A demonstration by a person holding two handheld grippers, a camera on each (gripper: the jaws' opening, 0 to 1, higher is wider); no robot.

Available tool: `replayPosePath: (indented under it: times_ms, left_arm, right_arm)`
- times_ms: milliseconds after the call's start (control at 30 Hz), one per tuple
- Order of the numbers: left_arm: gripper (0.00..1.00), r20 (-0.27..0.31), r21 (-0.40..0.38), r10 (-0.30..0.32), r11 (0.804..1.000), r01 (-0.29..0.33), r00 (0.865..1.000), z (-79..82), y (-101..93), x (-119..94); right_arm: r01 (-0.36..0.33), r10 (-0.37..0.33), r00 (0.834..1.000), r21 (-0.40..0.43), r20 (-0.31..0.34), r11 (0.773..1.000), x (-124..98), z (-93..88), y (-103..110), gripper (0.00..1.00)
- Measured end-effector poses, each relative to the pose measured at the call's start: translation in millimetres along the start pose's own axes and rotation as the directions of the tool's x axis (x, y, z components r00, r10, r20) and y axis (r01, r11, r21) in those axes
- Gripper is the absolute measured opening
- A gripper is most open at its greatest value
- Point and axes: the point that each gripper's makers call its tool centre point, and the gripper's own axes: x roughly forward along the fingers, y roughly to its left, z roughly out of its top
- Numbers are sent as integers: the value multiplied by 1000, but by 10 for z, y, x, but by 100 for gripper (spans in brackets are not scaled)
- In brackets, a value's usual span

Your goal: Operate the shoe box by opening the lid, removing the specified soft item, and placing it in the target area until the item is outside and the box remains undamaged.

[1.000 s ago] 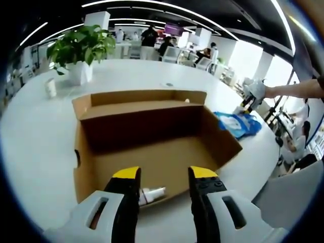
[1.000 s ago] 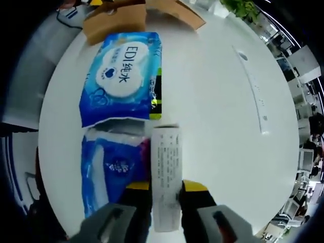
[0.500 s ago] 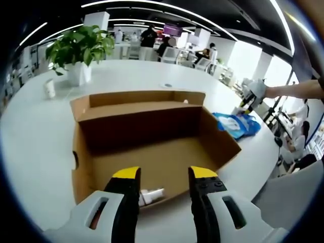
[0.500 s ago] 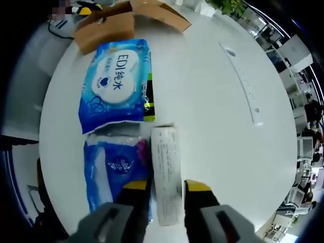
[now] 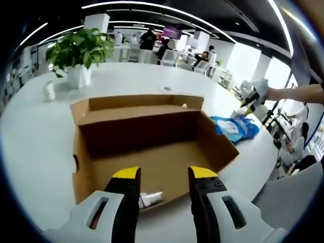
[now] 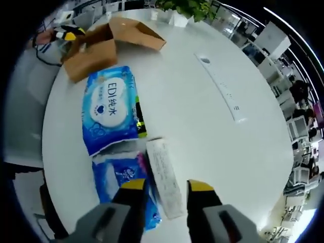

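The big white table [image 6: 212,121] is under everything. My open shoe box [image 5: 147,142] sits right in front of my left gripper [image 5: 163,174], with its lid folded back on the far side. My left jaws are spread apart and hold nothing. One small white thing [image 5: 150,198] lies in the box, just past my left jaws, near the front wall.

Ahead of my right gripper [image 6: 165,185] lies a big blue wipes pack [image 6: 110,109]. Closer to me, a second blue soft pack [image 6: 124,179] rests beside my left jaw. A long white carton [image 6: 164,174] lies flat on the table between my right jaws. These jaws are spread too, and I think they no longer pinch it.

So the soft things are out of the box, off to the right of it. To end this step well, I should lift my right gripper straight up, so I do not bump the carton. My left gripper should stay off the box walls.
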Motion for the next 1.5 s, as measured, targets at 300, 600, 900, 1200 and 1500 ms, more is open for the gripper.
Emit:
replayPosePath:
  times_ms: [300, 600, 900, 1200, 1500]
  left_arm:
    - [38, 26, -7, -12, 1000, 12, 1000, 67, -33, -33]
    - [37, 45, -8, -25, 1000, 25, 999, 124, -61, -44]
    - [37, 79, -27, -29, 999, 31, 996, 230, -69, -64]
    - [38, 100, -30, -55, 998, 58, 993, 292, -147, -97]
    - [38, 131, -48, -67, 996, 74, 989, 368, -181, -101]
  right_arm:
    - [47, -61, 992, 124, 111, 991, -208, 201, 52, 31]
    - [62, -146, 948, 289, 281, 955, -442, 519, 149, 32]
    - [36, -186, 901, 360, 391, 932, -555, 860, 386, 35]
    - [-11, -178, 871, 380, 458, 925, -563, 1201, 632, 39]
    - [-38, -190, 843, 407, 504, 912, -607, 1393, 798, 40]
